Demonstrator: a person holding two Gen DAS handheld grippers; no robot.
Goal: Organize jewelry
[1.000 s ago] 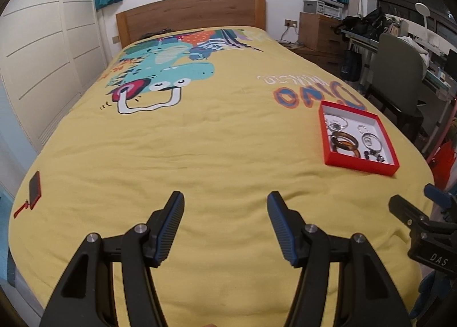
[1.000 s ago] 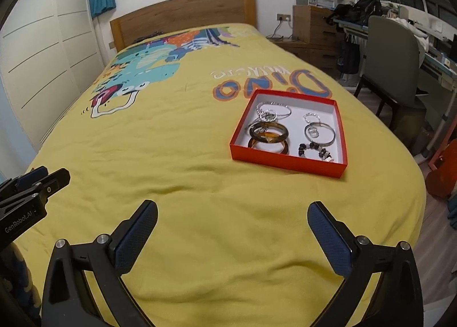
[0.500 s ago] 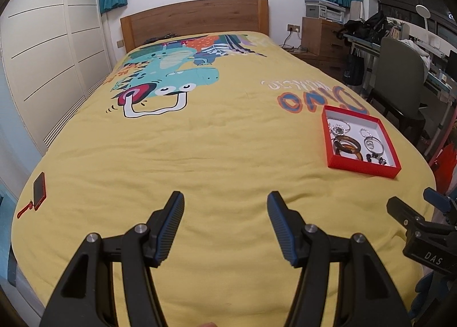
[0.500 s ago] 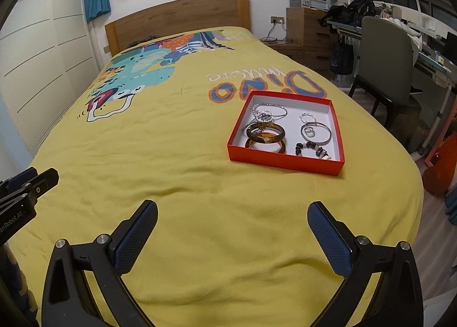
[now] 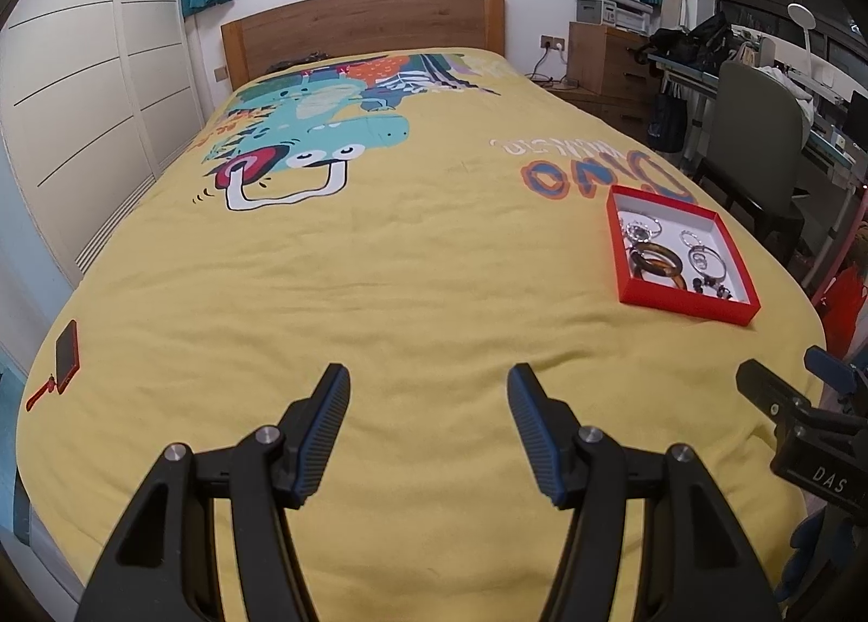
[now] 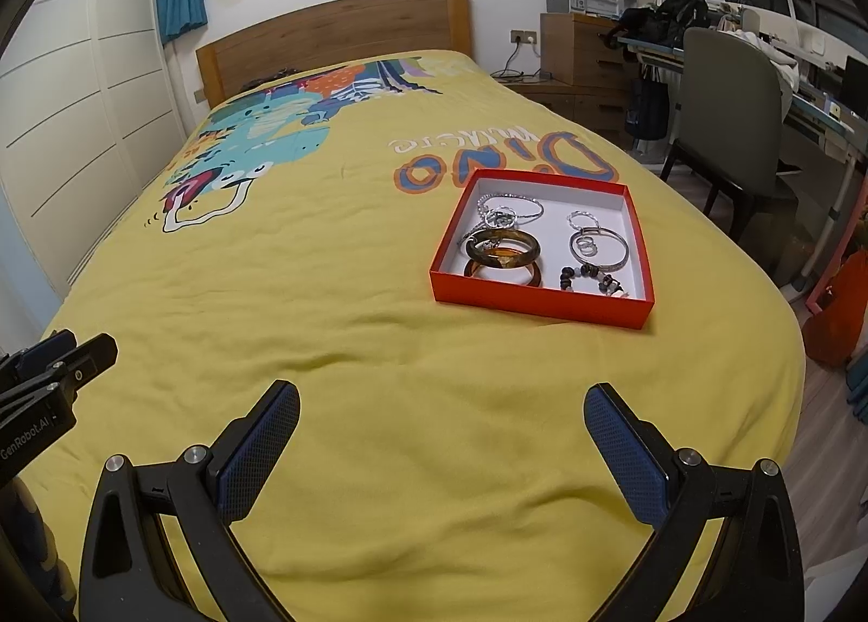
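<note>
A red box [image 6: 534, 304] with a white inside lies on the yellow bedspread [image 6: 352, 253]. It holds brown bangles [image 6: 503, 248], silver bangles [image 6: 510, 207], small rings [image 6: 587, 244] and a dark bead bracelet [image 6: 588, 275]. The box also shows in the left wrist view [image 5: 683, 304] at the right. My right gripper [image 6: 442, 402] is open and empty, near the foot of the bed, short of the box. My left gripper [image 5: 428, 378] is open and empty, to the left of the box.
A red phone [image 5: 68, 348] lies at the bed's left edge. A wooden headboard [image 6: 331, 33] stands at the far end. A chair [image 6: 727, 117] and desk stand to the right of the bed. White wardrobe doors [image 5: 81, 95] line the left.
Both grippers have drawn back and up a little from the bed, so the box looks smaller and farther. Both stay open and empty.
</note>
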